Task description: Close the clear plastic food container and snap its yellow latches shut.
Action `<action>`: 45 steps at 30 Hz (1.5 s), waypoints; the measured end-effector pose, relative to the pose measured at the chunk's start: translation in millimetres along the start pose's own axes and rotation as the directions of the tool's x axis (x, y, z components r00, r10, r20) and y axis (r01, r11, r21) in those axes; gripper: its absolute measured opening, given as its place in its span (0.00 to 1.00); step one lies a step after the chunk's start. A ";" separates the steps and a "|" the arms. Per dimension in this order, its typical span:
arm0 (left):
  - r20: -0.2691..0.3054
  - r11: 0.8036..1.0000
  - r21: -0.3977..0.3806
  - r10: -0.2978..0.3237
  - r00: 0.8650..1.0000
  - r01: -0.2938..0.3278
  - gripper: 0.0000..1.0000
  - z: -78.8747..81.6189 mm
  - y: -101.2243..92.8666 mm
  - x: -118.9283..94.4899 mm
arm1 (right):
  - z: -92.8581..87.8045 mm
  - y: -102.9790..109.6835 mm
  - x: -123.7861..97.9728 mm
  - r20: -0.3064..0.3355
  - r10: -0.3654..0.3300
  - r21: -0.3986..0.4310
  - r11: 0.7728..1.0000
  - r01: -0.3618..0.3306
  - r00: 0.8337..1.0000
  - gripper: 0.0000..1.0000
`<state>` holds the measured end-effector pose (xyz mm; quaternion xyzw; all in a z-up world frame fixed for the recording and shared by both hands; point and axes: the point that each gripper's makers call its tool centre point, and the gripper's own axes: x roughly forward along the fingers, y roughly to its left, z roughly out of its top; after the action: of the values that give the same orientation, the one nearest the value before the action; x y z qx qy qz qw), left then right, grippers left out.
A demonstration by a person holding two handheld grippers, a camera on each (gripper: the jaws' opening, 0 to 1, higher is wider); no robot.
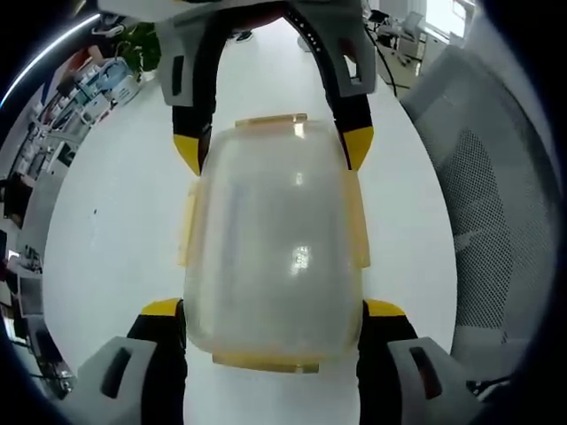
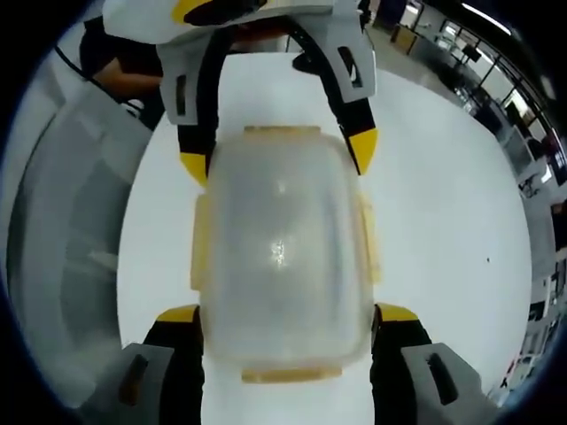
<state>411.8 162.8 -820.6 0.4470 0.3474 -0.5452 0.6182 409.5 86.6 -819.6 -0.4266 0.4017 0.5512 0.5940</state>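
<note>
Both claws are bracketing the lidded container (image 1: 275, 239) on the white bench (image 1: 115, 221), left claw (image 1: 273, 319) and right claw (image 2: 285, 323) spread wide at opposite ends, neither clearly gripping, so I'd be squeezing evenly before pressing each yellow latch (image 1: 266, 361) down.

Container (image 1: 275, 239) sits on the tabletop (image 1: 115, 230), between your two tongs. Your left tongs (image 1: 273, 310) straddle its near end; your right tongs (image 1: 273, 149) straddle the far end, facing you. Latches (image 1: 188, 226) lie along its sides and ends. A chair (image 1: 496, 204) stands just beside the tabletop.
</note>
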 end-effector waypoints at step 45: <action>0.001 1.000 0.002 0.002 1.000 -0.002 0.81 -5.0 39.1 6.6 | 2.9 -39.5 4.2 0.036 -0.006 0.006 1.000 0.006 0.999 0.78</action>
<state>451.7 165.3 -821.6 0.4477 0.3459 -0.5452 0.6186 449.2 89.5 -820.2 -0.4161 0.3913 0.5560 0.6038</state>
